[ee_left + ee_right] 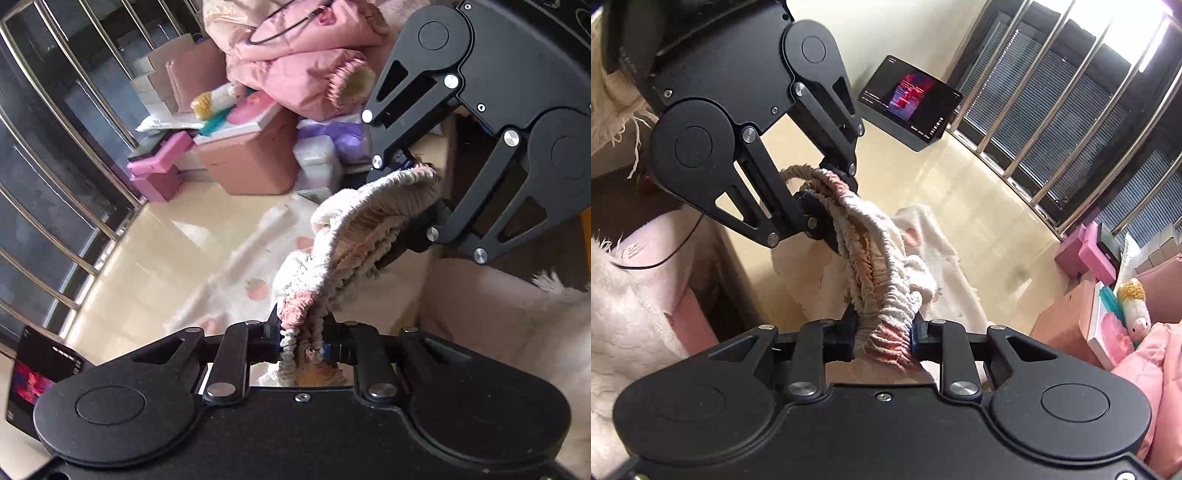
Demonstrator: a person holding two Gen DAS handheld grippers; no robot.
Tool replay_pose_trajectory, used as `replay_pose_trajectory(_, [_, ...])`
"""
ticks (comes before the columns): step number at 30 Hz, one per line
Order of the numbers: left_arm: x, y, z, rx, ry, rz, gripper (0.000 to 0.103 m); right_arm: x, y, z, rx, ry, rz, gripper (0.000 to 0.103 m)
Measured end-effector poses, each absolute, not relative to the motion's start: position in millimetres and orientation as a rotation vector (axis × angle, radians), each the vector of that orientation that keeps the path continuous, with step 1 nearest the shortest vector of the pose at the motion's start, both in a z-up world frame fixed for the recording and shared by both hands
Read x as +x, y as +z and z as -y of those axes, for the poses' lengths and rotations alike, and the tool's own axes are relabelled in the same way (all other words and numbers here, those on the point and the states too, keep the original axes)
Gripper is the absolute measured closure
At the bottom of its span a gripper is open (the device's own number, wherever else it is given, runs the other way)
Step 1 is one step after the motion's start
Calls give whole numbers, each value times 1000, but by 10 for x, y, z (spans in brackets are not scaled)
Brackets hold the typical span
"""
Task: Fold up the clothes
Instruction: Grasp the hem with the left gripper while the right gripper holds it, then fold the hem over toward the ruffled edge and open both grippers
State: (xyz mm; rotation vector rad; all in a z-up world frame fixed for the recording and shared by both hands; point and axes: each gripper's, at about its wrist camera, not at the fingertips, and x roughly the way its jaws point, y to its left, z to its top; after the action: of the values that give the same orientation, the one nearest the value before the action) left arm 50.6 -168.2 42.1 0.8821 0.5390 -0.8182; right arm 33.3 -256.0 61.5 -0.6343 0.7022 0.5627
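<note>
Glossy cream floor (979, 206), barred window (1071, 110), perhaps daylight.

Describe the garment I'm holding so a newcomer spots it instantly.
Find the two black grippers, left gripper and right gripper. Bunched between them hangs the garment: cream cloth with a ruffled pink-and-cream elastic band, unlike the smooth pink padded jacket behind.

Each wrist camera looks forward, close over its own black gripper; both tilt down at the glossy cream floor (155, 240), sharing the black tablet (908, 98), at two o'clock in the right view.
</note>
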Motion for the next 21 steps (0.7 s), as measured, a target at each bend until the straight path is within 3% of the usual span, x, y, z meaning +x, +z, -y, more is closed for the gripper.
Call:
replay_pose_trajectory(2, [869,408,1891,932,-755,-520,81,858,636,2693,-575,561,-772,76])
replay_pose_trajectory(6, [1793,58,2210,892,-752,-707,77,1914,251,2992,-458,509,-951,76])
replay_pose_trajectory(9, [2372,-301,2298,832,-716,-812,60,2490,-189,3163,-408,461,-1054,75])
replay_pose_trajectory(11, [2651,-480,2289,775,-660,-853,38,2729,-448,3234,-385,441,-1089,72])
replay_pose_trajectory(12, [2765,-557,2272,749,-635,-870,36,2825,-562,3266,-369,432,-1098,69])
replay_pose_trajectory(14, [2910,-675,2203,718,-607,-900,35,2935,-731,3338,-340,402,-1103,50])
replay_pose_trajectory(16, [2973,-736,2107,694,-587,-906,31,2974,-816,3423,-313,377,-1101,19])
replay_pose_trajectory(21, [2955,-562,1704,493,-579,-871,25,2712,-634,3618,-225,341,-973,15])
